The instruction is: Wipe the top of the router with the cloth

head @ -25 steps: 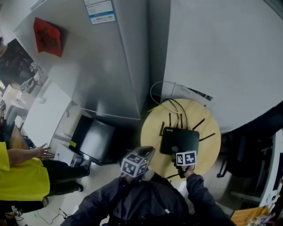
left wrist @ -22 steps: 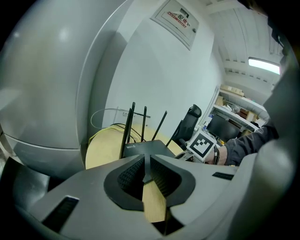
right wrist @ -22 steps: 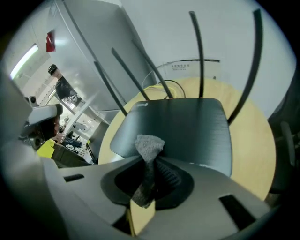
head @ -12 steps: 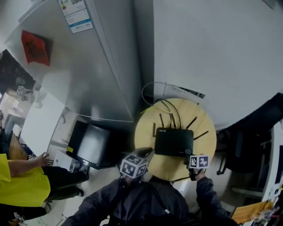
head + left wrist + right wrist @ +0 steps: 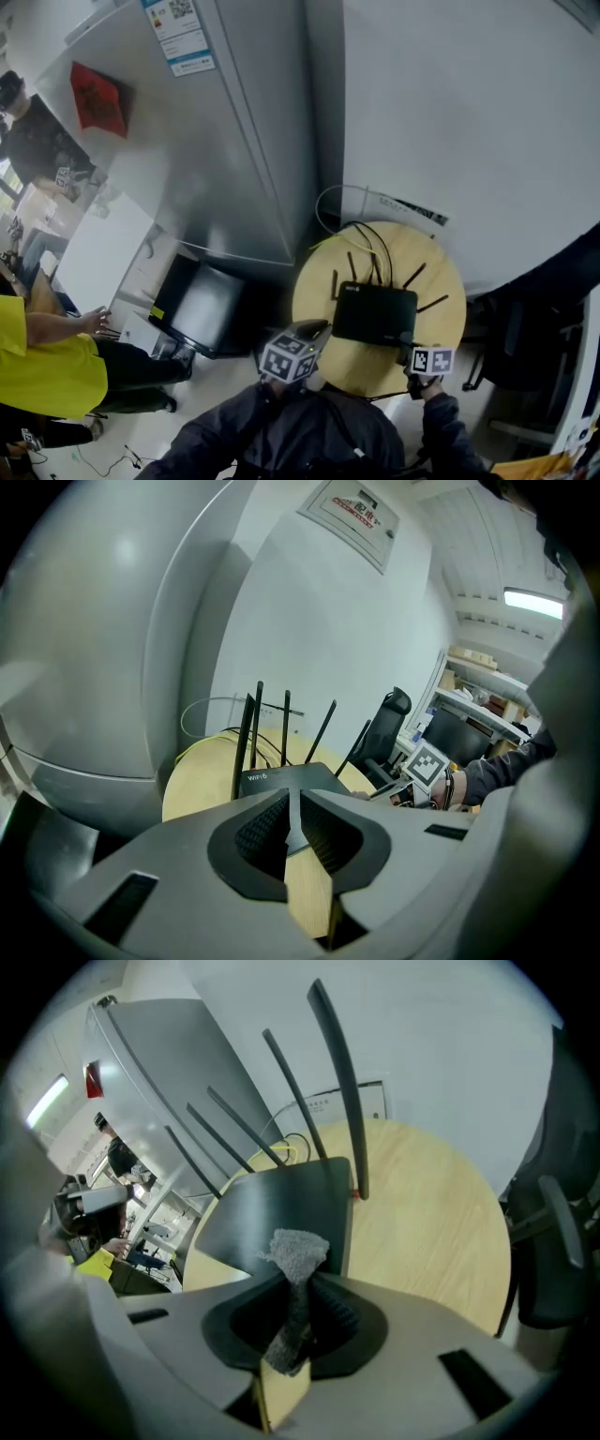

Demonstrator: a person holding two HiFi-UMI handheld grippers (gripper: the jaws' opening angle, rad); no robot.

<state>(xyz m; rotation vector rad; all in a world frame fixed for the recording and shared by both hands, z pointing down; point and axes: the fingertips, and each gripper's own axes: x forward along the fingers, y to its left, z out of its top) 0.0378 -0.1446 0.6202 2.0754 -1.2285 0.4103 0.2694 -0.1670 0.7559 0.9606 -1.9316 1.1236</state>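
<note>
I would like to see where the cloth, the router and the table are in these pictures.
cloth (image 5: 298, 1249), right gripper view, the grey tuft at its free end.
router (image 5: 375, 314), head view, middle of its black top.
table (image 5: 422, 1213), right gripper view, bare wood beside the router.

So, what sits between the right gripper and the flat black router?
The grey fuzzy cloth pinched in the right gripper, seen over the router in the right gripper view.

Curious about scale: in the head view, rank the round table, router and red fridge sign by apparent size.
1. Round table, largest.
2. Router, next.
3. Red sign, slightly smaller, though its distance from the camera differs, so unsure.
</note>
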